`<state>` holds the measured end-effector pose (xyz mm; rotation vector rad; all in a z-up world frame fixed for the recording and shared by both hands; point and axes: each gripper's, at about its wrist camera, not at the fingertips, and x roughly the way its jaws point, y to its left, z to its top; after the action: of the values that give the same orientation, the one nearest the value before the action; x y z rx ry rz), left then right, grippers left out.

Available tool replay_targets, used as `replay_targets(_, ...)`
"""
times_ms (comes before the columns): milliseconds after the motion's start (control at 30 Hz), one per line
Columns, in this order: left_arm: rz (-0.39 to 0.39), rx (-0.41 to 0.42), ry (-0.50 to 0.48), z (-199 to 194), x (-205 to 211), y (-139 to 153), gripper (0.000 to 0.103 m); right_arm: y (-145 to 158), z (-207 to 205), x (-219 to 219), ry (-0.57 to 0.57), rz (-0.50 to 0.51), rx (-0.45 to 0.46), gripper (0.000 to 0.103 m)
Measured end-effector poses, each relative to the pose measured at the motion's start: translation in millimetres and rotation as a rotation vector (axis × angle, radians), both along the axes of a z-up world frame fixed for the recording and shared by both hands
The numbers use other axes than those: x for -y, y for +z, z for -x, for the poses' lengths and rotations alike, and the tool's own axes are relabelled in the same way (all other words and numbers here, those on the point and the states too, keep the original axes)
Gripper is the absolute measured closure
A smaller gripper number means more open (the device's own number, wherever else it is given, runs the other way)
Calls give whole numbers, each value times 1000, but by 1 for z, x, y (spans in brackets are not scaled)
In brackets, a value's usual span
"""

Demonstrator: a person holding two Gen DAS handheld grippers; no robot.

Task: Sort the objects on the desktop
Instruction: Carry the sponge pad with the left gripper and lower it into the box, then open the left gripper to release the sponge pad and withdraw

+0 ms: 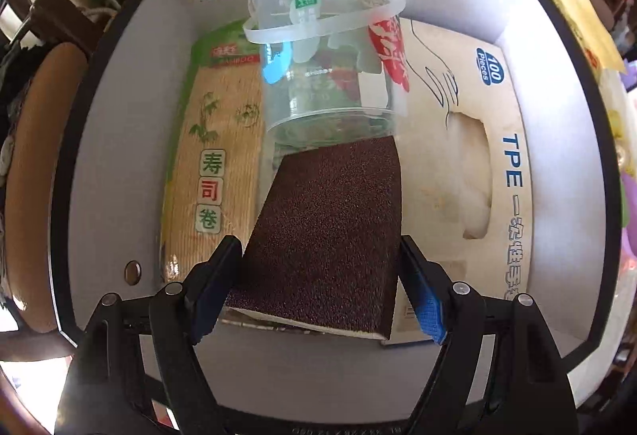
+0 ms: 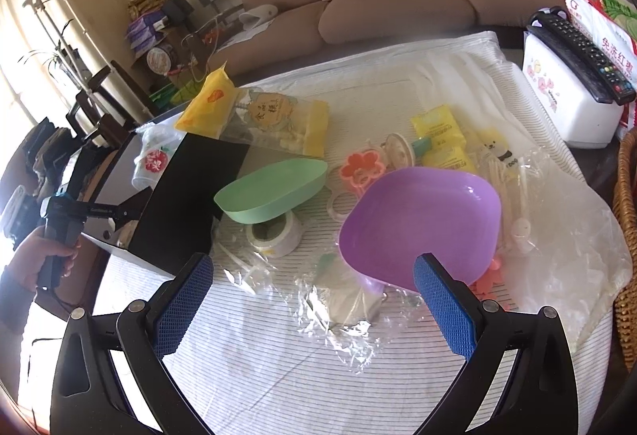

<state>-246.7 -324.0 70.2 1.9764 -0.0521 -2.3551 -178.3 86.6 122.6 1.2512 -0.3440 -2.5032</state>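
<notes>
My left hand-held gripper (image 1: 318,291) clamps a brown abrasive sponge block (image 1: 322,236) above the white-lined box (image 1: 131,164), its long axis pointing away toward the clear plastic cup (image 1: 326,48). My right hand-held gripper (image 2: 314,303) hangs open over the table (image 2: 278,375).

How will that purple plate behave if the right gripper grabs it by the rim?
The purple plate looks like thin, stiff plastic, so probably light. Its glossy surface may slip between pads. It already sits tilted on clutter, so it could tip or slide.
</notes>
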Motion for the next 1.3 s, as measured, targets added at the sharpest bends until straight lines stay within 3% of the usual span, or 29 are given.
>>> replay_targets(200, -18, 72, 18, -1, -1, -21, 26, -7, 2, 6, 8, -20, 17, 0)
replay_targets(400, -180, 35, 59, -14, 15, 0, 20, -9, 2, 5, 7, -26, 20, 0)
replay_targets(567, -208, 8, 83, -21, 28, 13, 18, -11, 2, 7, 11, -27, 26, 0)
replay_targets(700, -178, 11, 97, -13, 33, 9, 18, -9, 1, 9, 16, -26, 20, 0)
replay_targets(833, -132, 47, 27, -5, 16, -1, 18, -10, 1, 10, 17, -30, 22, 0)
replay_targets(933, -55, 68, -7, 1, 3, -11, 17, -12, 2, 10, 13, -33, 30, 0)
replay_targets(1100, 37, 112, 37, 15, 14, -24, 17, -11, 2, 11, 22, -38, 25, 0)
replay_targets(1200, -91, 132, 48, 14, 20, -23, 17, -11, 2, 12, 30, -34, 23, 0)
replay_targets(1300, -154, 97, 30, 10, 23, -9, 17, -12, 3, 12, 30, -35, 25, 0)
